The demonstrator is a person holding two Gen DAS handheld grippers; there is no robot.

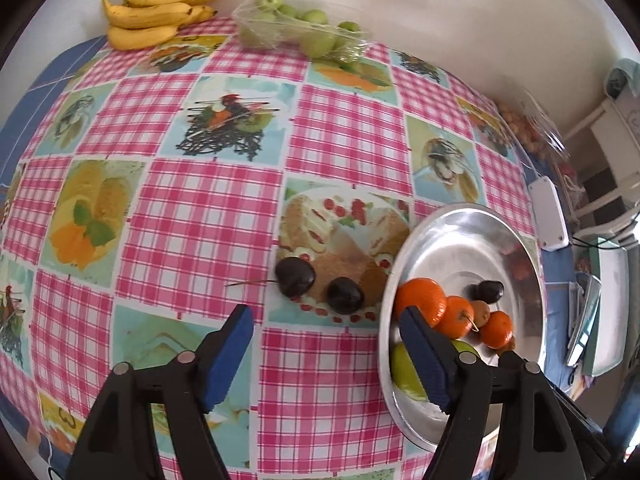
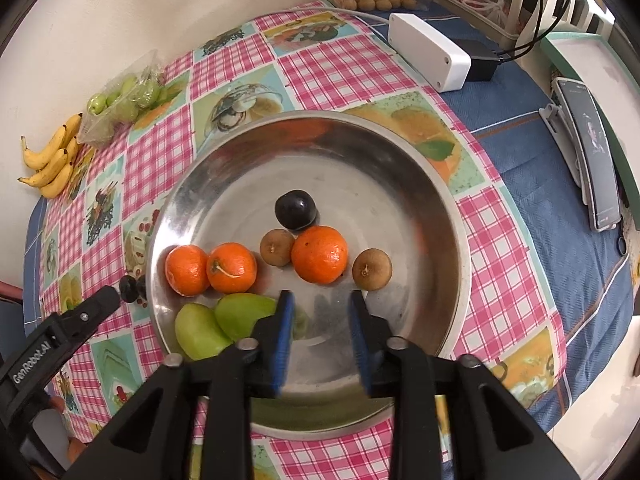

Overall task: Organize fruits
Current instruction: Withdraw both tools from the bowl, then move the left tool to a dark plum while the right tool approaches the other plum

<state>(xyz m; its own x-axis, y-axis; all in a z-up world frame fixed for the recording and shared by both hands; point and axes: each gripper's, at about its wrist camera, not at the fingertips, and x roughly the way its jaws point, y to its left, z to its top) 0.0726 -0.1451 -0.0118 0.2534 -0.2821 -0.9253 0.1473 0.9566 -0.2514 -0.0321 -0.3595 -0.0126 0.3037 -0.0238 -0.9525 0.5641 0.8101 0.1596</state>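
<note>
Left gripper (image 1: 326,354) hangs with jaws released above two cherries (image 1: 296,276) at lower centre; right gripper (image 2: 322,332) has jaws parted, empty, over the metal plate (image 2: 448,216).

Left gripper (image 1: 326,340): black frame, blue-padded fingers (image 1: 230,354), pointing steeply downward; jaws spread wide, nothing between the pads. Right gripper (image 2: 322,324): same build, also aimed steeply down; jaws parted by a moderate gap, nothing gripped, blue pads (image 2: 284,332) slightly blurred. In the right wrist view the left gripper shows at lower left as a black finger bearing white lettering.
</note>
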